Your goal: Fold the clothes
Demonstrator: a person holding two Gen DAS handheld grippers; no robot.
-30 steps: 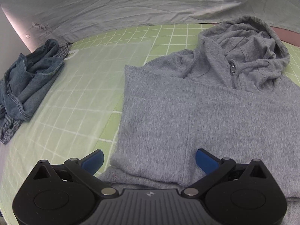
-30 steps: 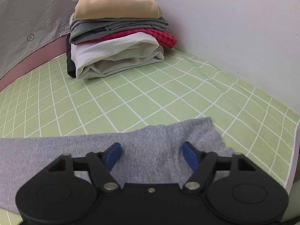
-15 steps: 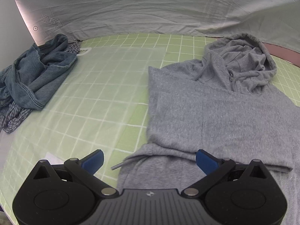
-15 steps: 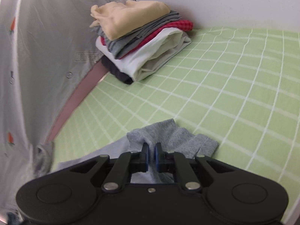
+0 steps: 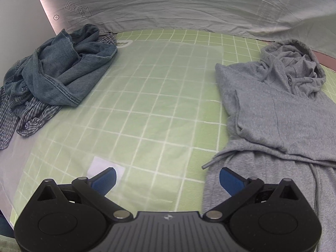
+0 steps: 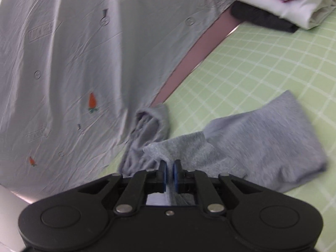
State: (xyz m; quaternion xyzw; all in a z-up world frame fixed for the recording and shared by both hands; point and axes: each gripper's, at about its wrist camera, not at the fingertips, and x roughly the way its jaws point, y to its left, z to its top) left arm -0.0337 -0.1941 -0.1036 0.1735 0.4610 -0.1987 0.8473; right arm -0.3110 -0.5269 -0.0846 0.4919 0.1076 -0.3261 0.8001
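Left wrist view: the left gripper [image 5: 167,181] is hanging with its jaws spread wide and nothing between them, one blue pad over bare mat and the other over the near hem of the grey hoodie [image 5: 277,113]. The hoodie is lying flat toward the right side of the green grid mat [image 5: 151,96], its hood [image 5: 294,63] bunched against the mat's far edge, just under the hanging grey sheet [image 5: 168,4]. A cord end [image 5: 218,159] is trailing off the hoodie's left edge onto the mat. A heap of denim and checked clothes [image 5: 52,77] is sitting at the mat's far left corner. Between that heap and the hoodie's left edge a broad band of mat is lying open, running from the far edge to the near one.

Right wrist view: the right gripper [image 6: 169,173] is pinching a fold of the hoodie's grey cloth [image 6: 184,149], its jaws having just been closing down to a narrow slit with the cloth between the pads. The sleeve [image 6: 273,138] is trailing away to the right, raised and rumpled, its cuff end resting on the mat [image 6: 262,69]. A stack of folded clothes [image 6: 283,6] is occupying the mat's far right corner; between it and the sleeve the mat is lying bare.
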